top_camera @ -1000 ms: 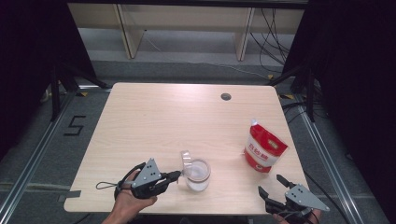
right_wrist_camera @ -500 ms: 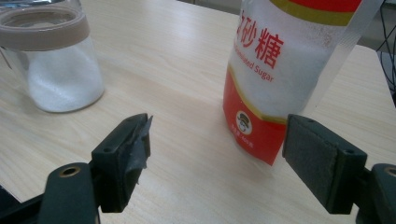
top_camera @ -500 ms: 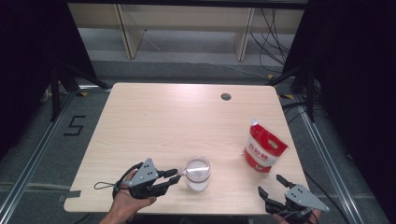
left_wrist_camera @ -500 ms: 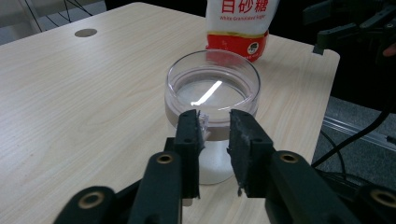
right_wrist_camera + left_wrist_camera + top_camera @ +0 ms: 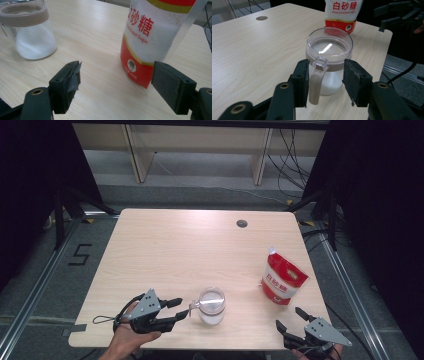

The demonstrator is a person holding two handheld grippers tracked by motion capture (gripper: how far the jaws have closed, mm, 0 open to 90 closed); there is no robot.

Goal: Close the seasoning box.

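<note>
A clear jar with a beige collar, a flat clear lid and white sugar inside stands near the table's front edge. Its beige handle points at my left gripper. The jaws have just been opening and now stand apart on either side of the handle, neither pad touching it. A red and white sugar bag stands upright to the right. Just in front of the bag, my right gripper stands open and empty at the front right corner.
The light wooden table has a round cable hole at the back. The front edge runs close under both hands. Dark curtains flank the table, and a low shelf stands behind it.
The jar's lid stood raised a second ago and now lies flat on the collar. My left gripper's jaws have spread apart and drawn back slightly to the left. The right gripper has stayed in place.
</note>
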